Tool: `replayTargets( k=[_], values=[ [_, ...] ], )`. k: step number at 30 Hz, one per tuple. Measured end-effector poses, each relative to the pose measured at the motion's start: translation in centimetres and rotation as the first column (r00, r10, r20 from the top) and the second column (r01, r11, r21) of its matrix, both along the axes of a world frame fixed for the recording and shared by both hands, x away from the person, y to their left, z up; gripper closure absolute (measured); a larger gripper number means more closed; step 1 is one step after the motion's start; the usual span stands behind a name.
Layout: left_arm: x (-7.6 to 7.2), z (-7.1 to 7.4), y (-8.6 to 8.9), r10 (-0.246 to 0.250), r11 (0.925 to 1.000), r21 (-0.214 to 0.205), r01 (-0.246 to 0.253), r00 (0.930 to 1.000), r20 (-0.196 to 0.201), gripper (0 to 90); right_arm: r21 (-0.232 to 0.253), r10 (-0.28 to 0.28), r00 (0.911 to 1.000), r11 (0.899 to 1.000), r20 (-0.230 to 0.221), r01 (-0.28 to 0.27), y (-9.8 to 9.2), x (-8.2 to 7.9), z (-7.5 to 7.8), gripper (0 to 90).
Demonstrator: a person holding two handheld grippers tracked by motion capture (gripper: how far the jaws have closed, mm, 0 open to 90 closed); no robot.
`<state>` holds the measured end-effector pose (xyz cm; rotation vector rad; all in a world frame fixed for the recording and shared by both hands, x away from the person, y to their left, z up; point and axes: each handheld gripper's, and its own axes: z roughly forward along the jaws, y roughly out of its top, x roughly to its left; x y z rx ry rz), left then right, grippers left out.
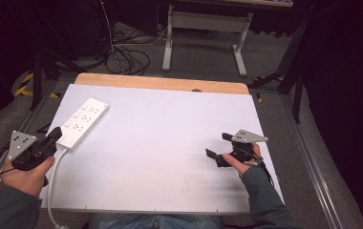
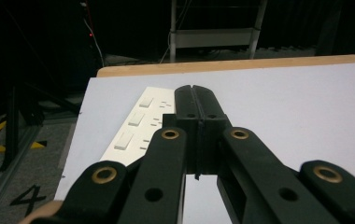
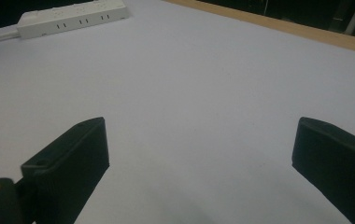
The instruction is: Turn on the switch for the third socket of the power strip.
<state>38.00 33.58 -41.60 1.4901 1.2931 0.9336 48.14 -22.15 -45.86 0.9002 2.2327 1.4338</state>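
White power strip (image 1: 83, 122): lies at about 10 o'clock on the pale table sheet (image 1: 170, 143), running diagonally, its cord (image 1: 51, 186) trailing back toward 7 o'clock off the near edge.
Left gripper (image 1: 55, 133): jaws pressed together with nothing between them; in the left gripper view the closed tips (image 2: 195, 100) sit over the strip's near end, beside the row of rocker switches (image 2: 135, 118).
Contact: tips look to be touching or just above the casing; the angle is too shallow to say which.
Right gripper (image 1: 218, 146): at about 3 o'clock, well apart from the strip, jaws spread wide over bare sheet and holding nothing.
Step in hand: likely pressing or nudging the strip's near end with the closed left tips, perhaps aiming at a switch.
Next move calls for: a small, straight push onto one rocker, keeping the tips centred so the strip doesn't skate toward 12 o'clock; the right gripper could steady the far end.
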Motion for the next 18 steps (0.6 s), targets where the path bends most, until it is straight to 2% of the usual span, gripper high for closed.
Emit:
replayTargets(
  k=[7, 11, 17, 18],
  values=[
    [0.8, -0.2, -0.1, 0.015, 0.9997, 0.017, -0.015, 0.9999, -0.004, 90.0, -0.004, -0.003, 1.0, 1.0, -0.007, 0.003, 0.0, 0.0, -0.1, 4.5],
    [1.5, -0.3, 0.0, 0.025, 0.999, 0.037, -0.026, 0.9997, 0.007, 90.0, -0.009, 0.0, 1.0, 1.0, -0.009, 0.0, 0.1, 0.0, -0.2, 4.5],
    [2.8, -0.7, 0.7, 0.058, 0.9966, 0.059, -0.057, 0.9982, -0.015, 90.0, -0.011, 0.0, 1.0, 1.0, -0.01, 0.0, 0.1, 0.0, -0.2, 4.5],
    [3.0, -0.7, 0.9, 0.06, 0.9953, 0.077, -0.059, 0.9981, -0.014, 90.0, -0.012, 0.0, 1.0, 1.0, -0.009, 0.0, 0.1, 0.0, -0.2, 4.5]
  ],
)
